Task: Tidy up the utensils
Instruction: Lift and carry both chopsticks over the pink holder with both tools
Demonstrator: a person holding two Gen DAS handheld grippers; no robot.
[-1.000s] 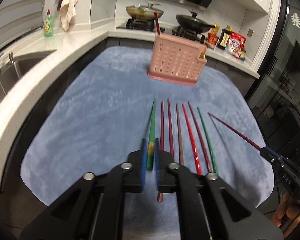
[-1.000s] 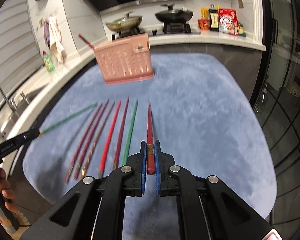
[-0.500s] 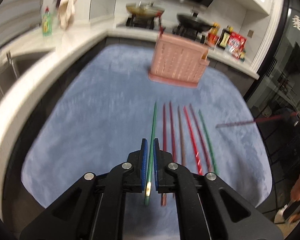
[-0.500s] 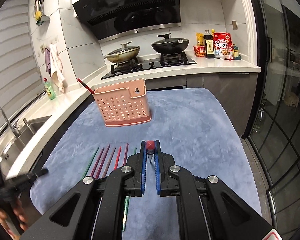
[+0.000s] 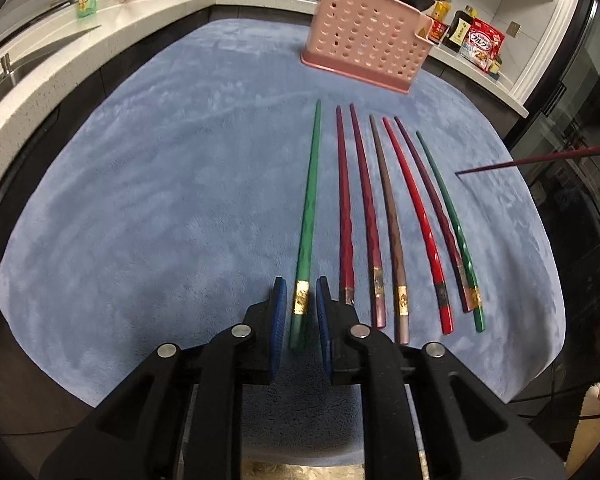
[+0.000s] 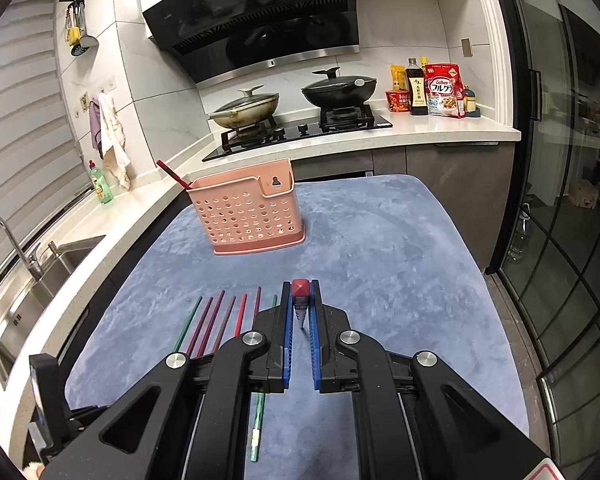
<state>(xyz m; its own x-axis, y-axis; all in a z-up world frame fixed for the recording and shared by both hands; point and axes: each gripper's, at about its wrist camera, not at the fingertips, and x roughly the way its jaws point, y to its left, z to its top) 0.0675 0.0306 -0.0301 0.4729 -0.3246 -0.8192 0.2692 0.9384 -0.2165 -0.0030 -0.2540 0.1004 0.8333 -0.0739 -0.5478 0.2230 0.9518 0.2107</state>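
Chopsticks: 6 lie on the blue mat (image 5: 148,184), near the far pink holder (image 6: 248,212). Left gripper (image 5: 301,308) has just released the green chopstick (image 5: 309,208) back down; right gripper (image 6: 300,320) has lifted its red chopstick (image 6: 300,289), clenched, ready for the holder.

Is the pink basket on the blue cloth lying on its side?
No. In the right wrist view the pink basket stands upright on its base on the blue cloth, with one red chopstick sticking out of its top.
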